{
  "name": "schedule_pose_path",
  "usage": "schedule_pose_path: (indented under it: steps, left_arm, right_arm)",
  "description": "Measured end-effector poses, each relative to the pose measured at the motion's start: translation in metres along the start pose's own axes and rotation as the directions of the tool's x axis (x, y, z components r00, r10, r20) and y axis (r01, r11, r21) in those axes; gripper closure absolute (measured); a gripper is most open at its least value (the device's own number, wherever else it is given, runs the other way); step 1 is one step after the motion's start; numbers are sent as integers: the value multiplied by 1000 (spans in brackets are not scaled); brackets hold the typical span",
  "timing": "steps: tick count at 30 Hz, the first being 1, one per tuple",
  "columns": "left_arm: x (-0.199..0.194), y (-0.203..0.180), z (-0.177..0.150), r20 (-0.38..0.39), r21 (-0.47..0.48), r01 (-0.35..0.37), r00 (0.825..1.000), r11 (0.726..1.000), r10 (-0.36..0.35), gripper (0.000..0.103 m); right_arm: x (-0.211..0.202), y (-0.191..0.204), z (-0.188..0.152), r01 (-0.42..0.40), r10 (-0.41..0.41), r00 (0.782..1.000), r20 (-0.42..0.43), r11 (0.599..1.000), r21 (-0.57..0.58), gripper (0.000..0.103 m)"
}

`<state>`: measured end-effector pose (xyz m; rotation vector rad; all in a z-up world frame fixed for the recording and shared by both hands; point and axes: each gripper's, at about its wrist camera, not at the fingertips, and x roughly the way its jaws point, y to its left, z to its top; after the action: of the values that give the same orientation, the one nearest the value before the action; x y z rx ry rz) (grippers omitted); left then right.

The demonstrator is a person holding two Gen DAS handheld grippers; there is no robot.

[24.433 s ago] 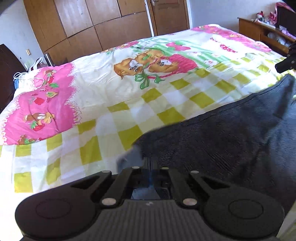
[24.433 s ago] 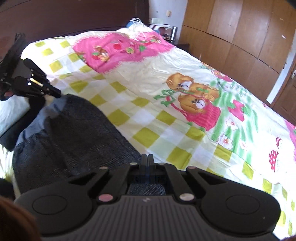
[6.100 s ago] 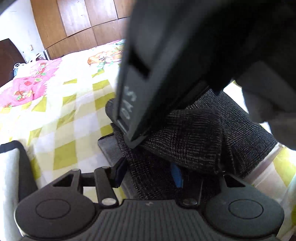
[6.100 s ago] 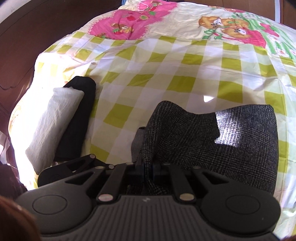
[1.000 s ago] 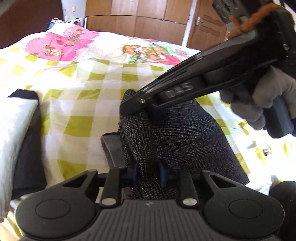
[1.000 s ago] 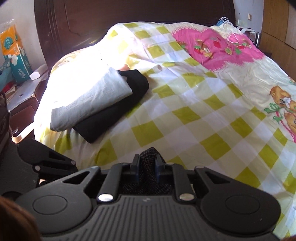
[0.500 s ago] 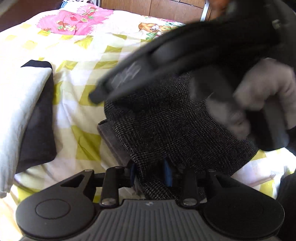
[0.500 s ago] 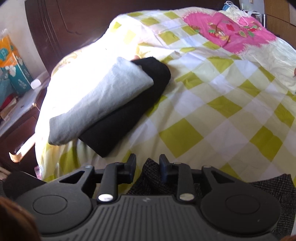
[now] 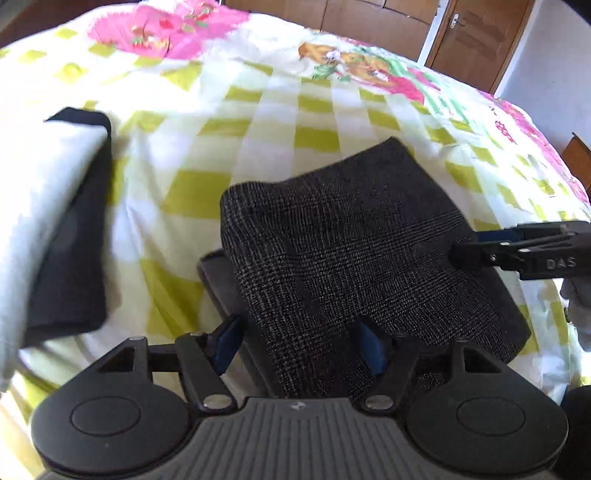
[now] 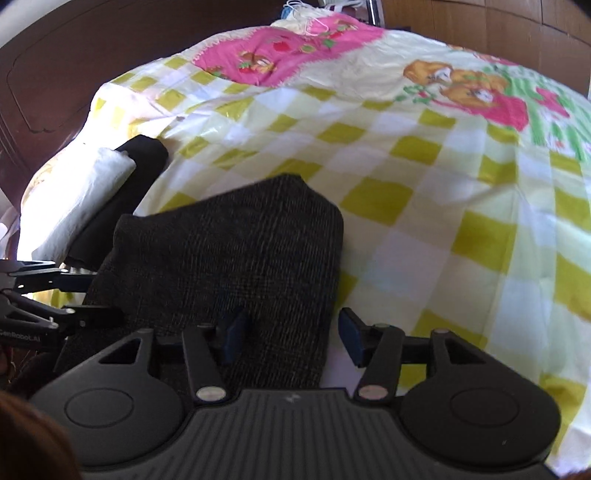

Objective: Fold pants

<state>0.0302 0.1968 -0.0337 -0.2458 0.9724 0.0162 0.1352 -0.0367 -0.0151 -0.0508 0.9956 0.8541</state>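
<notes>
The dark grey checked pants [image 9: 351, 251] lie folded into a compact bundle on the checked bedspread [image 9: 317, 107]; they also show in the right wrist view [image 10: 236, 251]. My left gripper [image 9: 299, 343] is open, its blue pads on either side of the bundle's near edge. My right gripper [image 10: 291, 339] is open over the bundle's near right corner. The right gripper's fingers [image 9: 491, 247] reach the bundle's right side in the left wrist view. The left gripper's fingers [image 10: 55, 317] show at the left in the right wrist view.
A stack of folded clothes, white [image 9: 40, 199] over black [image 9: 74, 251], lies to the left of the pants; it also shows in the right wrist view [image 10: 92, 195]. A dark wooden headboard [image 10: 66, 66] and wooden wardrobes [image 9: 369, 11] border the bed.
Both grippers have opened and let go of the pants. The right gripper has moved off the top of the bundle to its right side. The bundle now lies flat.
</notes>
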Motion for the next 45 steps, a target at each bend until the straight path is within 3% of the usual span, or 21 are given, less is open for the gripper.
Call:
schedule_pose_path:
  steps: [2,6,7,10,12,15,19,24,26,27,30,34,37,39,41,43,45]
  left_arm:
    - [8,2,3,-35,-7,39,999,999,-39,15]
    - [16,-5,11,-68,5,44,997,999,-44,15]
    - [16,-10,14,-65,25,38,997,999,-36,16]
    - [13,-30,16,-38,111,6,999,994,-1,19]
    - [10,-45,22,-24,134,43,999,990,-40,26]
    - [15,-85,34,-25,200,125,992,972,-123,28]
    - [41,-160,42,-54,337,213,977,917,-207,28]
    - [82,-252,53,-87,433,327,943,840,-323,31]
    - [93,-273,54,-101,446,347,935,825,-339,31]
    - [94,-282,52,-104,459,347,935,818,-338,31]
    - [75,-285,40,-78,488,308,947,816,-311,30]
    - [57,-264,40,-9,433,233,967,871,-254,30]
    - [47,-271,46,101,453,140,973,880,-206,30]
    - [51,-279,55,133,456,94,976,885,-172,28]
    - [65,-285,56,132,491,23,986,871,-100,26]
    - [80,-282,54,92,496,6,994,868,-60,22]
    - [80,-276,50,83,476,10,995,880,-56,19]
  right_arm:
    - [9,-4,-4,-44,45,999,-9,998,36,36]
    - [26,-15,-6,-111,110,994,15,983,144,35]
    - [27,-14,-6,-117,115,993,20,981,158,38]
    - [13,-16,-10,-125,119,992,45,979,164,61]
    - [-1,-21,-16,-113,107,993,47,978,173,72]
    - [-31,-39,-26,-53,43,997,60,979,195,75]
    - [-82,-85,-43,77,-96,993,65,965,250,75]
    - [-139,-157,-70,244,-270,962,28,904,350,73]
    - [-156,-182,-84,299,-332,943,15,869,395,68]
    - [-163,-190,-89,320,-355,935,7,851,417,62]
    - [-193,-194,-104,391,-453,891,39,806,443,60]
    - [-218,-164,-112,476,-566,813,137,782,402,59]
    - [-204,-137,-102,453,-536,819,203,822,344,59]
    - [-181,-124,-94,439,-504,838,208,851,289,60]
    - [-152,-119,-91,439,-489,860,143,854,279,64]
    - [-126,-115,-98,414,-451,888,89,869,271,61]
    - [-119,-102,-102,474,-504,859,89,849,233,62]
